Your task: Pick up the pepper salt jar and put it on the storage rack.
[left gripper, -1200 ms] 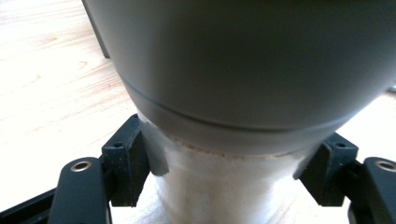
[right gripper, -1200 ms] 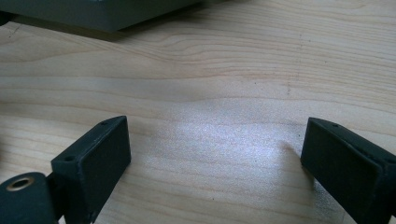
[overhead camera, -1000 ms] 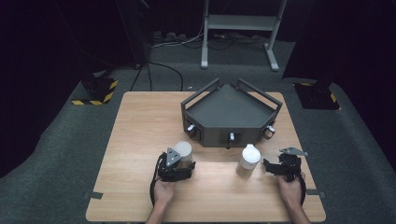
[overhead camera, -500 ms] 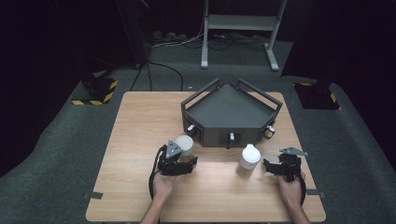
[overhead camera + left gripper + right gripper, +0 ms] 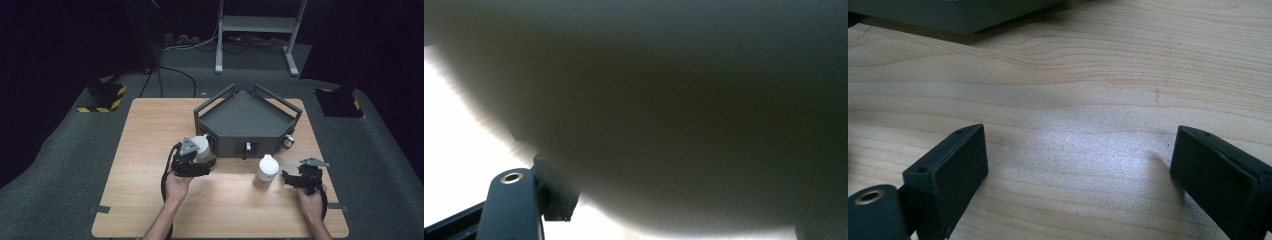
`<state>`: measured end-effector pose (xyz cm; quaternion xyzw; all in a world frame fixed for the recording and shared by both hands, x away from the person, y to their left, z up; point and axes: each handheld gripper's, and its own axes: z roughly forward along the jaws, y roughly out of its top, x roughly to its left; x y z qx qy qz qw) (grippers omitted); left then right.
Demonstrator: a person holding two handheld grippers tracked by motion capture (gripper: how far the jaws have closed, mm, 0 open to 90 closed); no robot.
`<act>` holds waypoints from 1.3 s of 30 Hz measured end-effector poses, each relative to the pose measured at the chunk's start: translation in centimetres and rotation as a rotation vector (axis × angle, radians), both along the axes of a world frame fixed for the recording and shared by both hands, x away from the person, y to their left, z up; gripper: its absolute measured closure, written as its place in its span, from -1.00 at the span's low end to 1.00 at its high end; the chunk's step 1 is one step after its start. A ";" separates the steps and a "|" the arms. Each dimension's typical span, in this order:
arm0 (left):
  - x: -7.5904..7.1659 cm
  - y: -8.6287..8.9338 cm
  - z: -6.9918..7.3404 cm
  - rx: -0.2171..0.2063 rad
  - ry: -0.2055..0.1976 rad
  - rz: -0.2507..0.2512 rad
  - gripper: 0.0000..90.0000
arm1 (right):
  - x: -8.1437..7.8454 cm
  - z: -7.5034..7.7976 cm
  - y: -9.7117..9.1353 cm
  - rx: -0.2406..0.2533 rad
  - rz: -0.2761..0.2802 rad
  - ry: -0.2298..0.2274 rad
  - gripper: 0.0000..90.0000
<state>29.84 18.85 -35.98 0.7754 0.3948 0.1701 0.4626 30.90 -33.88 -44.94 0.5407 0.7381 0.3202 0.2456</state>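
Bare wood lies open across the left and lower parts of the table (image 5: 140, 150) in the high view. The dark grey tray (image 5: 247, 120) fills the upper centre, reaching toward the far edge. Just left of centre, the left gripper (image 5: 197, 159) clamps a white cup (image 5: 201, 146), close before the tray's front left wall. A white bottle (image 5: 266, 171) stands lower right of centre. Just right of it, the right gripper (image 5: 289, 178) rests near the right edge, its jaws wide apart over bare wood, holding nothing.
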 end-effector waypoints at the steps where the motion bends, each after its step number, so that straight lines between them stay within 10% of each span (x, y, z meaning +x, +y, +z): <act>1: 0.1 0.0 0.3 0.002 0.000 -0.004 -0.36 | 0.0 0.0 0.0 0.000 0.000 0.000 -0.83; 26: 6.0 -2.3 6.9 0.003 0.002 -0.055 -0.35 | 0.0 0.0 0.0 0.000 0.000 0.000 -0.83; 39: 9.9 -6.0 8.6 0.084 -0.015 -0.042 -0.35 | 0.0 0.0 0.0 0.000 0.001 0.000 -0.83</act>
